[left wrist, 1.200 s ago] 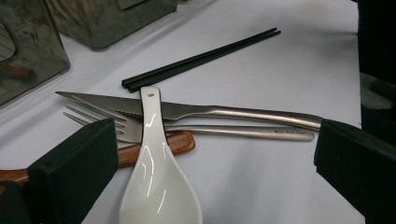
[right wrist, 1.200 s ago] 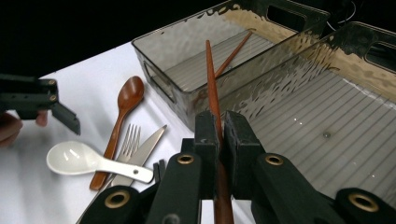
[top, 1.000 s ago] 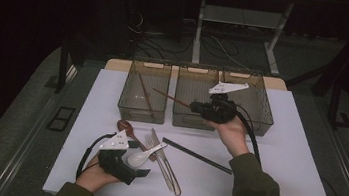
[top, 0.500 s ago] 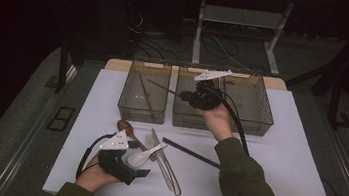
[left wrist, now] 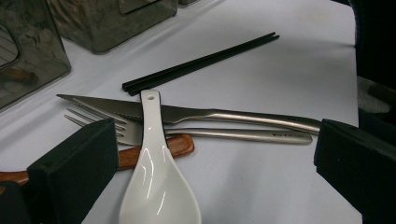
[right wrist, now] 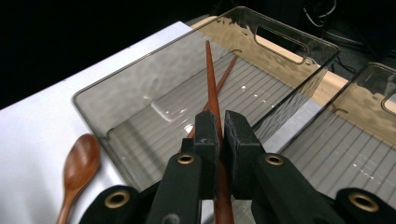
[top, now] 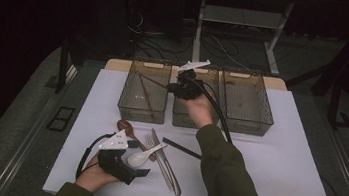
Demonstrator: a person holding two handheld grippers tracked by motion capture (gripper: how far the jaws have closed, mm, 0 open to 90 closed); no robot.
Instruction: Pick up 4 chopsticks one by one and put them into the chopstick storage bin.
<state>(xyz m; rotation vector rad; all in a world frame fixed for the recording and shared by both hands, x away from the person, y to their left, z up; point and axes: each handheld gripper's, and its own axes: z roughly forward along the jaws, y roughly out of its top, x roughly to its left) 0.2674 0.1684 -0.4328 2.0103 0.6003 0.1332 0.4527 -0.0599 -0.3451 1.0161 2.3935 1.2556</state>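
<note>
— What was the right gripper (right wrist: 218, 133) doing at that moment?

— Its two black jaws were clamped tight on a reddish-brown chopstick (right wrist: 211, 79). The stick ran up between the pads and pointed out over the left bin (top: 142, 108), the smoked-plastic one at the left of three. In the high view the gripper (top: 176, 88) hung over the wall between that bin and the middle bin (top: 184, 120), with the person's right hand (top: 200, 108) behind it and the sleeve (top: 226, 175) stretching back across the table.

— Was anything inside the left bin?

— A second reddish-brown chopstick (top: 146, 94) lay slanted on its ribbed floor. In the right gripper view it crossed under the held one. Whether the held stick's tip touched the bin could not be told.

— And the left gripper (top: 129, 169)?

— It rested low on the white table (top: 281, 156) near the front edge, held in the left hand (top: 95, 176). Its jaws stood wide apart, gripping nothing. A white ceramic spoon (left wrist: 156, 172) lay between them, bowl towards the camera, neither pad on it.

— What else lay there?

— Just beyond the spoon a steel knife (left wrist: 196, 114) and a steel fork (left wrist: 187, 133) lay side by side, and the spoon's handle rested across both. A wooden spoon (left wrist: 140, 154) passed under the white one; its bowl showed beside the left bin in the right gripper view. A pair of black chopsticks (left wrist: 201, 63) lay farther off, slanted, near the knife's tip. The right bin (top: 247, 104) stood at the end of the row.
</note>
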